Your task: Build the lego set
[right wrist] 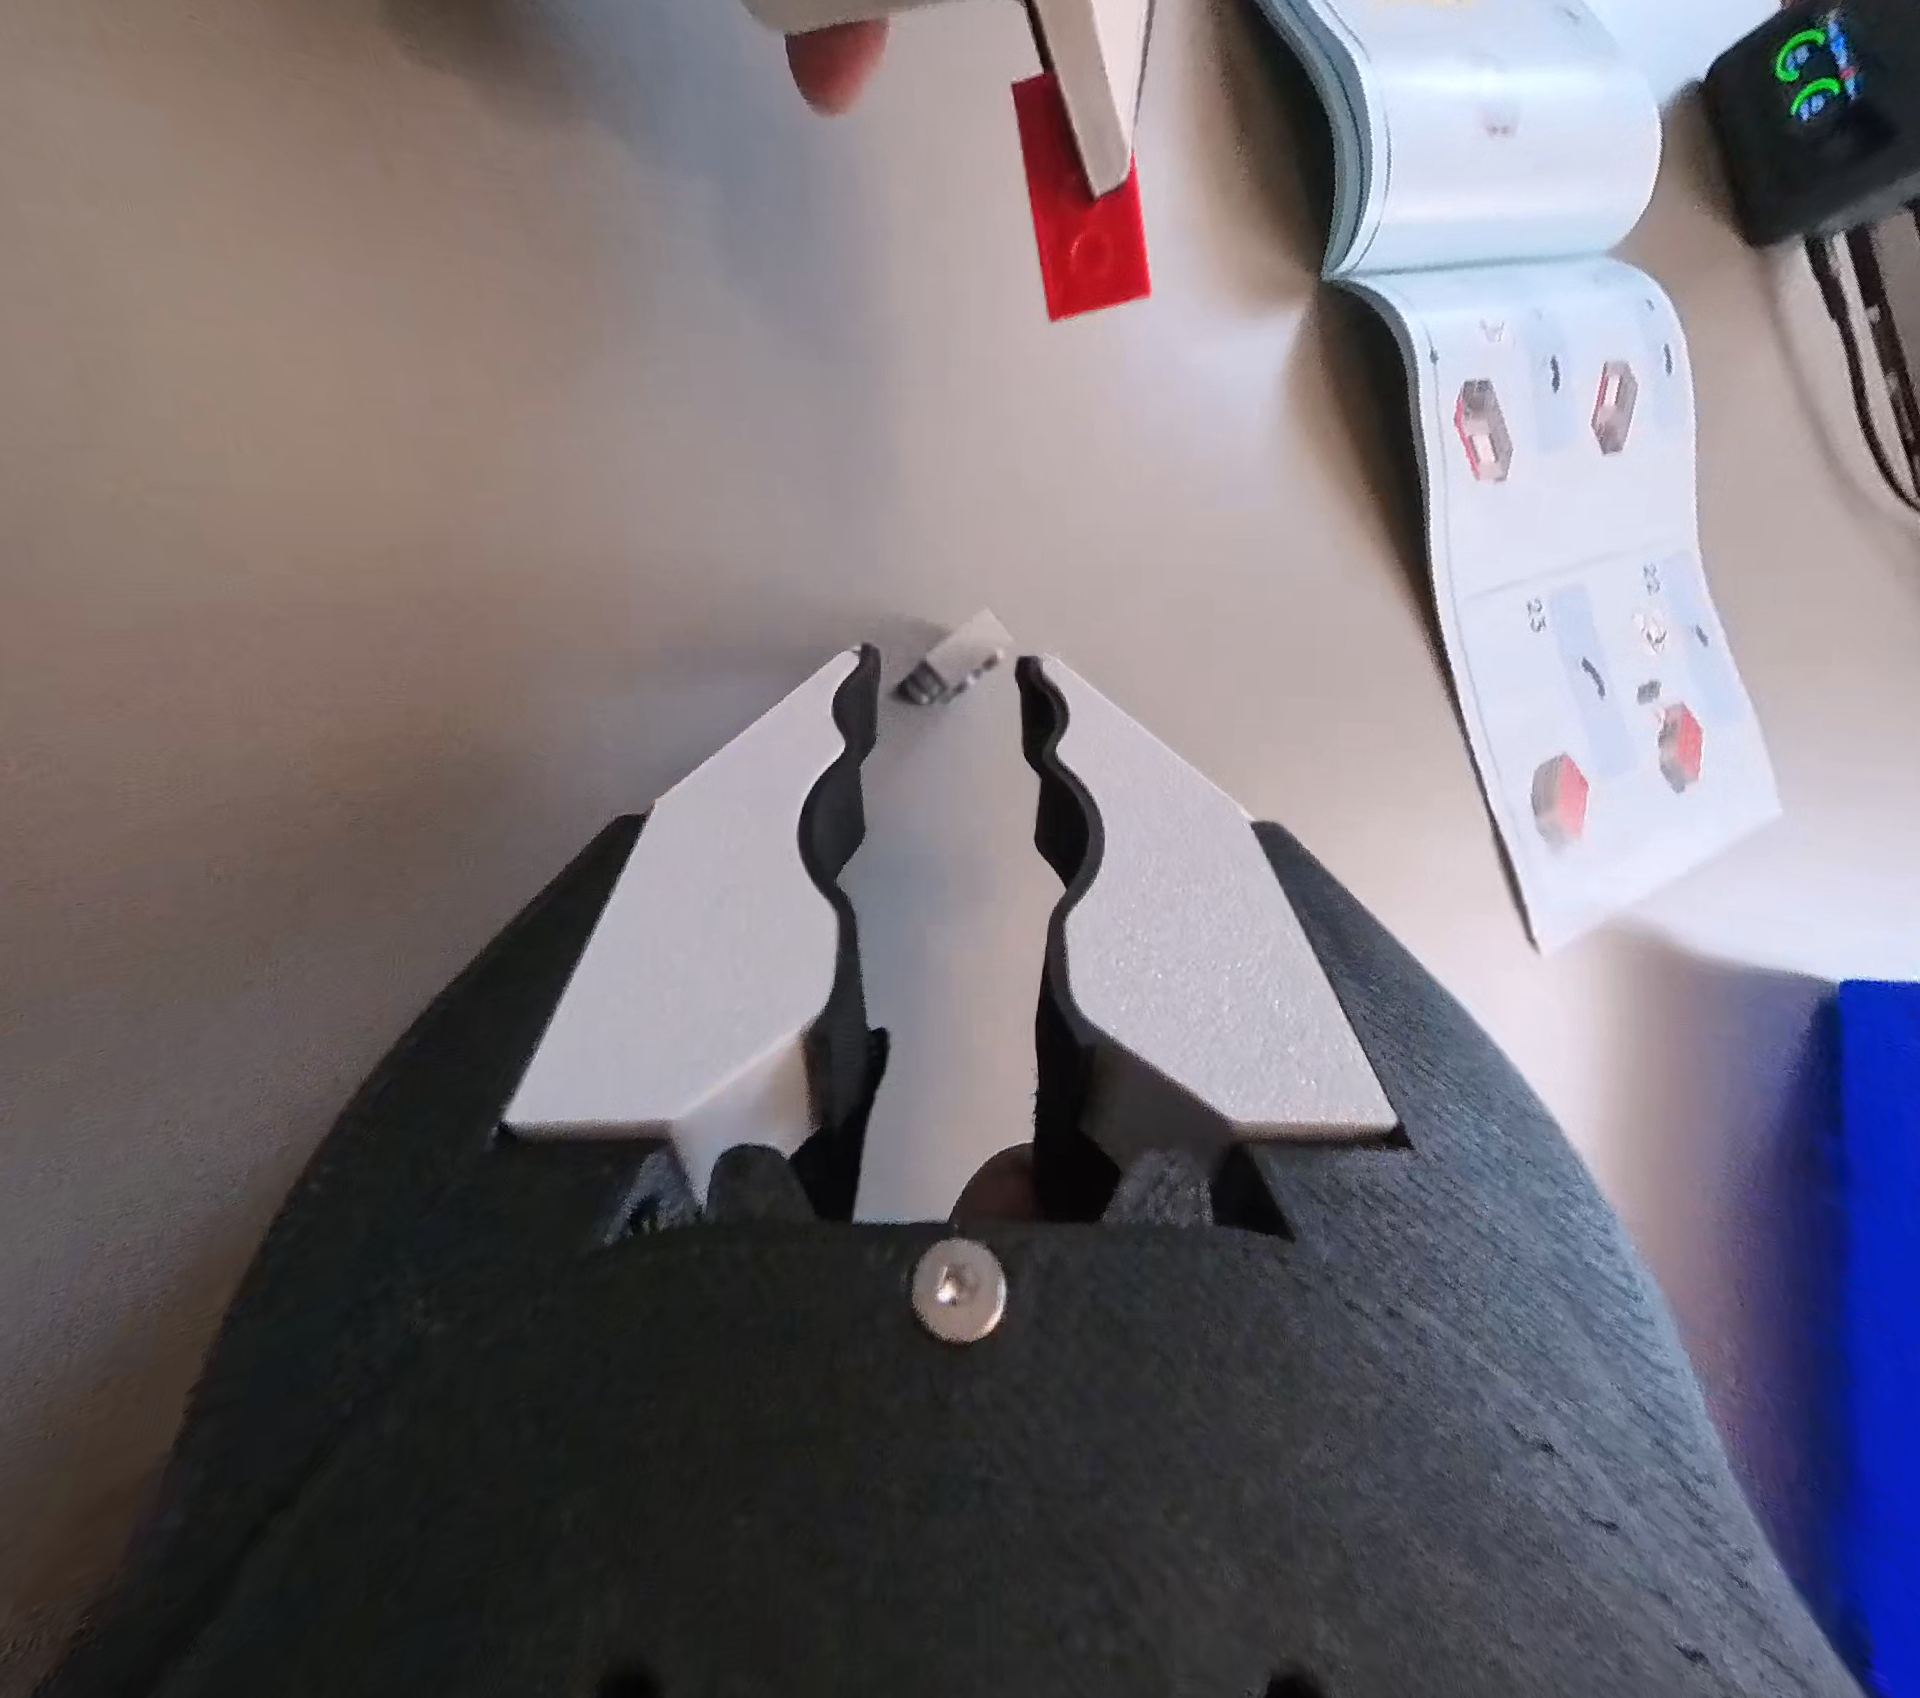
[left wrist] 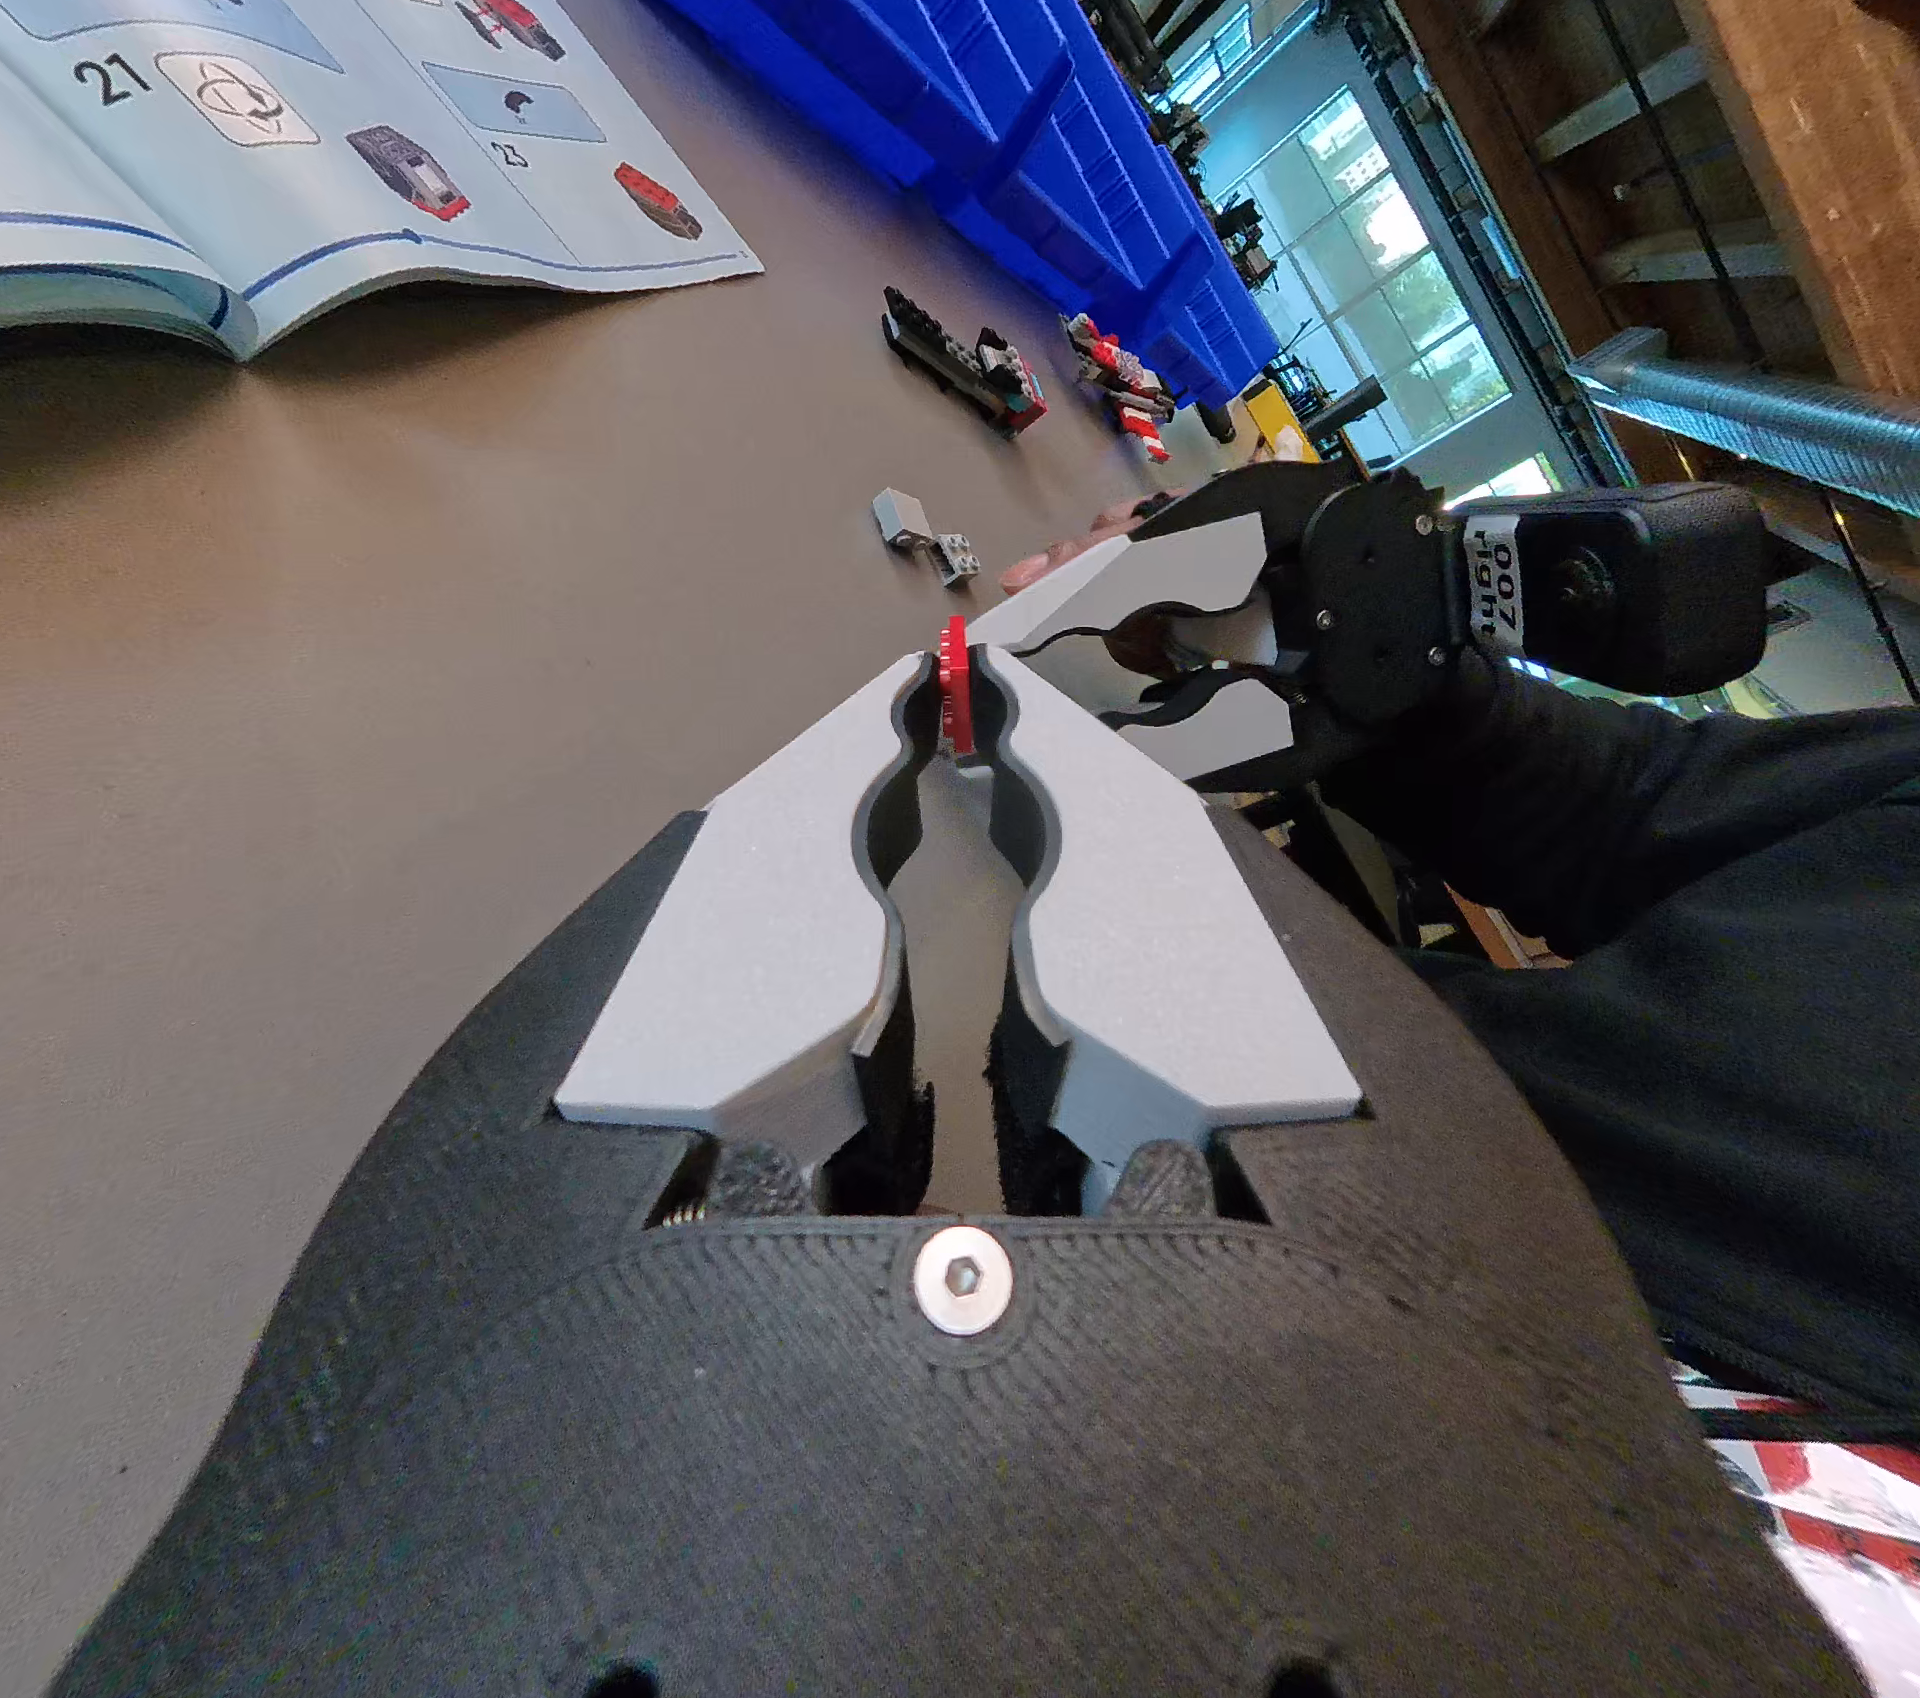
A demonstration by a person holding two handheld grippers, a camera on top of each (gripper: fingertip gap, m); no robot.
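The left gripper [left wrist: 956, 661] is pinching a thin red plate [left wrist: 954, 692] edge-on at its tips. The right gripper [right wrist: 945, 661] is hanging parted over small grey bricks [right wrist: 951, 672] at 12 o'clock, gripping nothing. The plate looks light, rigid and slick; gripping its flat faces appears safest.

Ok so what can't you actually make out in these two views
- Red plate: left wrist view shows it edge-on, the left gripper fingers cover its faces.
- Small grey pieces: right wrist view, motion-blurred beyond the right gripper; shape unclear.
- Blue bins: contents hidden by their walls.
- Partial builds: too small for detail.
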